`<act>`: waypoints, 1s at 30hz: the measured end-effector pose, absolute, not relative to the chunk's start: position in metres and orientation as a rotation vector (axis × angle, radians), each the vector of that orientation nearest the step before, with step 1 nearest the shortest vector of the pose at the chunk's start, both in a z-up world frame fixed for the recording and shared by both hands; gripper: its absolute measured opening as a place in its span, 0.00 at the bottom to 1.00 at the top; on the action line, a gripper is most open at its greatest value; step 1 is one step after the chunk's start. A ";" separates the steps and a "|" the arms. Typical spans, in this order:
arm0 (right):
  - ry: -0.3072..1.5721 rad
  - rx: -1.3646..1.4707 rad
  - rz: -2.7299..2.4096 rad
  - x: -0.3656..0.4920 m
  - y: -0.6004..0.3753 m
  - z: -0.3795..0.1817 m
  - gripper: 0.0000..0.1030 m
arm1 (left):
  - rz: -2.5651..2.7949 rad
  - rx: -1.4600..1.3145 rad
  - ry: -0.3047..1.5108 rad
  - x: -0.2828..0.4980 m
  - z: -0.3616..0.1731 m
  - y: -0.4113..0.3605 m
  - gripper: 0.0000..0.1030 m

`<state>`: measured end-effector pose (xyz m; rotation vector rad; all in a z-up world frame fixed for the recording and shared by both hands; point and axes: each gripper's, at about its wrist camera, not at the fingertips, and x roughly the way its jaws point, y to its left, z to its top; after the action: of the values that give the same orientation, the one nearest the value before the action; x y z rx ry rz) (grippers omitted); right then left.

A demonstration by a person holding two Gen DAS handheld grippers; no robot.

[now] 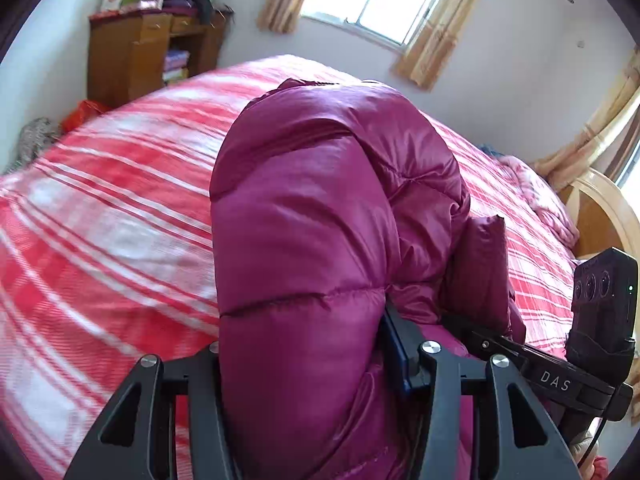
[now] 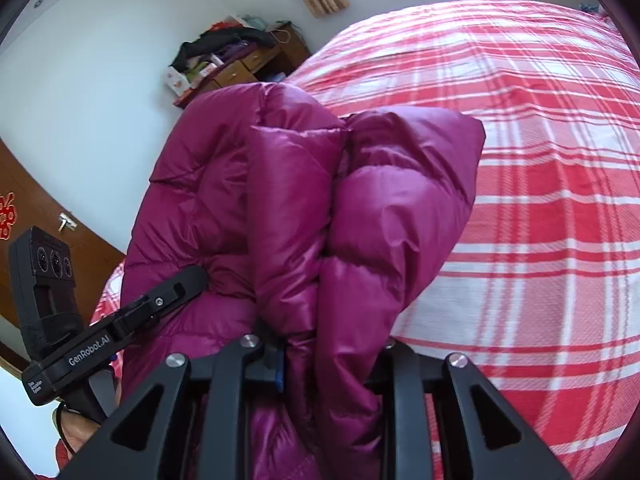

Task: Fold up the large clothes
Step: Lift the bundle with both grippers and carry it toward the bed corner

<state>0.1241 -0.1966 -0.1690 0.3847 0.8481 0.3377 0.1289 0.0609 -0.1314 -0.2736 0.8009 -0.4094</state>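
Both grippers are clamped on the puffy magenta jacket (image 1: 320,208): left gripper (image 1: 304,360) around a thick fold, right gripper (image 2: 328,352) narrower (fingertips buried), bunched above the striped bed (image 2: 540,200).

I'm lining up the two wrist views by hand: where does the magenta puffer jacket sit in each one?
Left wrist view: magenta puffer jacket fills the centre, bunched between the jaws, over the plaid bedspread.
Right wrist view: jacket centre-left, again rising from the jaws; bedspread to its right.
Shared landmark: the cluttered wooden cabinet, upper left in both.
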 end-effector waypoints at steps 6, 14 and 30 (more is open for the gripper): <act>0.830 0.304 0.500 0.155 -0.120 -0.150 0.25 | -0.225 -0.299 0.719 0.118 -0.108 0.142 0.51; 0.866 0.233 0.793 0.209 0.025 -0.160 0.25 | 0.120 -0.308 0.700 0.114 -0.108 0.248 0.51; 1.078 0.427 0.897 0.271 0.078 -0.239 0.35 | 0.297 -0.304 0.780 0.133 -0.186 0.300 0.62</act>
<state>0.2708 0.0785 -0.2390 0.4268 1.0784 0.8971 0.1334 0.2996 -0.1859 -0.3039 0.7796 0.2970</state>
